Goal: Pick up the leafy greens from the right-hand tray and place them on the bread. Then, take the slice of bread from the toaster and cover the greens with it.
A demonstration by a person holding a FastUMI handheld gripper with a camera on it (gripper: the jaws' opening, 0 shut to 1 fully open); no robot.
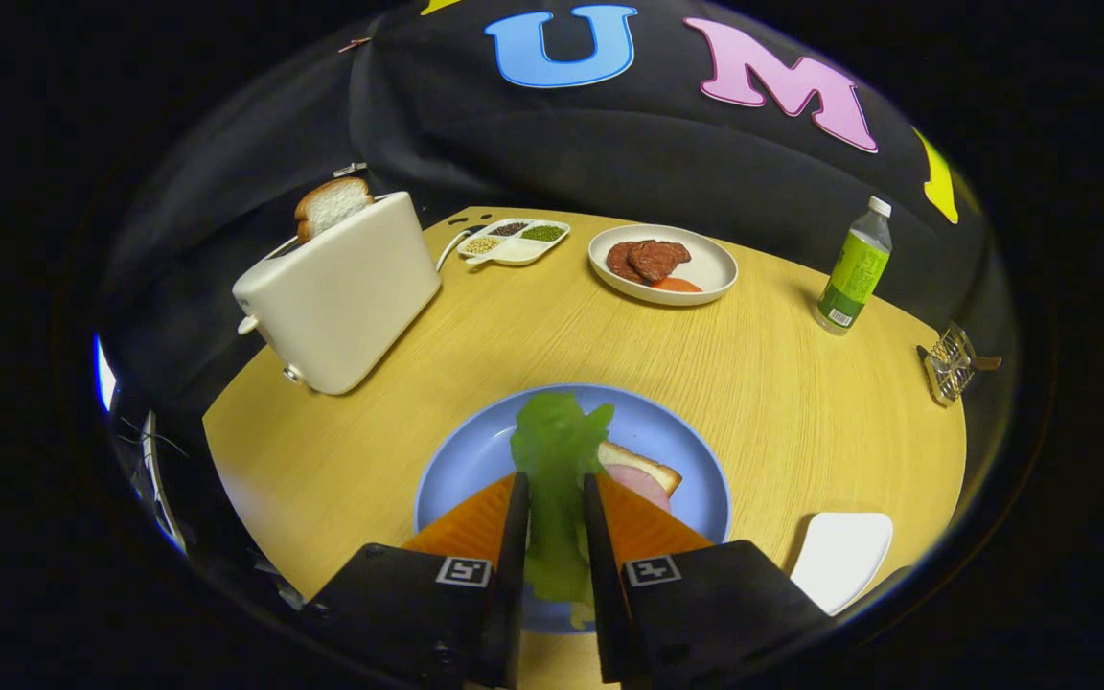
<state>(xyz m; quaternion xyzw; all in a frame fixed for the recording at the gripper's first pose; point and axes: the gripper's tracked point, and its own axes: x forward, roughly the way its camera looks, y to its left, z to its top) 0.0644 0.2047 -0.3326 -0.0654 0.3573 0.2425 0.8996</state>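
Step one, mid-carry: tool (552, 498) pinching leafy greens (557, 470) over the blue plate (686, 450).
Bread (643, 471) lies just ahead; next, lower and release, then toaster slice (332, 204).

The table (782, 383) in the middle of the frame looks like light wood with fine grain, matt. The toaster (341, 297) at the left has a smooth, slightly glossy shell. The blue plate (677, 450) is smooth. The bottle (856, 268) at the right looks like clear plastic.
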